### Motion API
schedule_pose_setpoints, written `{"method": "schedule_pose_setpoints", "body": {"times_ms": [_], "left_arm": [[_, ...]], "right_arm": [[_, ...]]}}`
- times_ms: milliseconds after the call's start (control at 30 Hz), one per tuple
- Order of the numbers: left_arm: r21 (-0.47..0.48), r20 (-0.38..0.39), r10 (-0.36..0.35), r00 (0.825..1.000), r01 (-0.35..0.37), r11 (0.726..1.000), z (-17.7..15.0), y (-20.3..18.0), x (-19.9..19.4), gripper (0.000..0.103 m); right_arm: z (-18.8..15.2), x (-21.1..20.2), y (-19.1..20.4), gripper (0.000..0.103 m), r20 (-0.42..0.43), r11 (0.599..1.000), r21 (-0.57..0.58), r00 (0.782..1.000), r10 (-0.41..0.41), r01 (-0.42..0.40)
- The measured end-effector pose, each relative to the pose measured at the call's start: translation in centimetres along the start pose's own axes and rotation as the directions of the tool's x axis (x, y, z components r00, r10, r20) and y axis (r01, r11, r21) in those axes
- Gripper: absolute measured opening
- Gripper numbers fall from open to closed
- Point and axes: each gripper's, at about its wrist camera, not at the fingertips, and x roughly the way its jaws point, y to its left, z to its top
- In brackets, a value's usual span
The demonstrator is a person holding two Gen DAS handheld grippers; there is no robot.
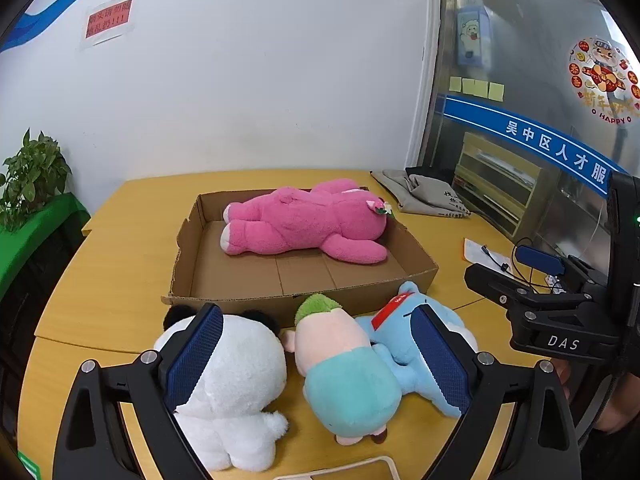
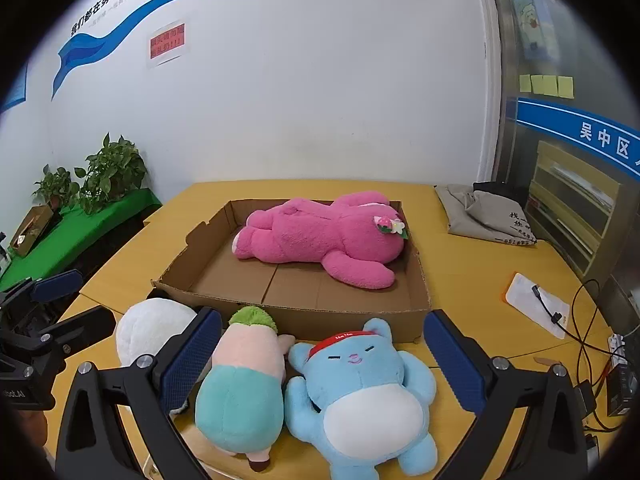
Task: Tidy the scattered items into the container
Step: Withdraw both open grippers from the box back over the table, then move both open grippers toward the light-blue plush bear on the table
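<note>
A shallow cardboard box (image 1: pixel 416 264) (image 2: pixel 418 280) sits on the yellow table with a pink plush bear (image 1: pixel 304 220) (image 2: pixel 320 236) lying inside. In front of the box lie three toys: a white panda plush (image 1: pixel 236 384) (image 2: pixel 152 328), a pink-and-teal plush with green hair (image 1: pixel 344 368) (image 2: pixel 240 380), and a blue bear plush with a red headband (image 1: pixel 404 336) (image 2: pixel 368 392). My left gripper (image 1: pixel 316 356) is open above the panda and the teal plush. My right gripper (image 2: pixel 320 356) is open above the teal plush and the blue bear, holding nothing.
A folded grey cloth bag (image 1: pixel 424 194) (image 2: pixel 484 212) lies at the table's far right. A white paper with a cable (image 2: pixel 536 304) and power cords lie at the right. Potted plants (image 2: pixel 108 172) stand on a green-covered bench at the left. A white wall is behind.
</note>
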Motion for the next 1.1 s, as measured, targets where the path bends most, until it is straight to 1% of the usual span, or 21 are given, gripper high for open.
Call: {"method": "schedule_pose_setpoints", "body": {"times_ms": [233,433,733,900,1000,1100], "left_arm": [[-0.025,0.001,-0.012,1.000,0.012,1.000,-0.2,0.2,0.3,0.097],[-0.043,-0.007,0.000,1.000,-0.001,0.999,-0.3,0.8,0.7,0.097],[-0.033,-0.046,0.000,0.999,-0.002,0.999,-1.0,1.6,1.4,0.097],[-0.042,-0.049,-0.003,0.999,0.001,0.999,-1.1,1.8,1.7,0.097],[-0.049,-0.059,-0.005,0.998,0.002,0.999,-1.3,1.5,2.0,0.097],[-0.050,-0.071,-0.004,0.997,0.000,0.999,-1.5,1.0,2.5,0.097]], "right_arm": [[-0.3,0.6,-0.2,0.101,-0.016,1.000,0.001,1.000,0.005,-0.005],[-0.5,1.2,-0.2,0.101,-0.031,1.000,0.000,0.999,0.009,-0.009],[-1.1,1.9,0.5,0.101,-0.048,1.000,0.021,0.999,0.013,-0.012],[-1.3,2.2,0.8,0.101,-0.057,1.000,0.020,0.998,0.024,-0.023],[-1.5,2.2,0.6,0.101,-0.064,1.000,0.011,0.998,0.024,-0.024],[-1.8,2.4,-0.3,0.101,-0.067,0.999,0.034,0.997,0.027,-0.025]]}}
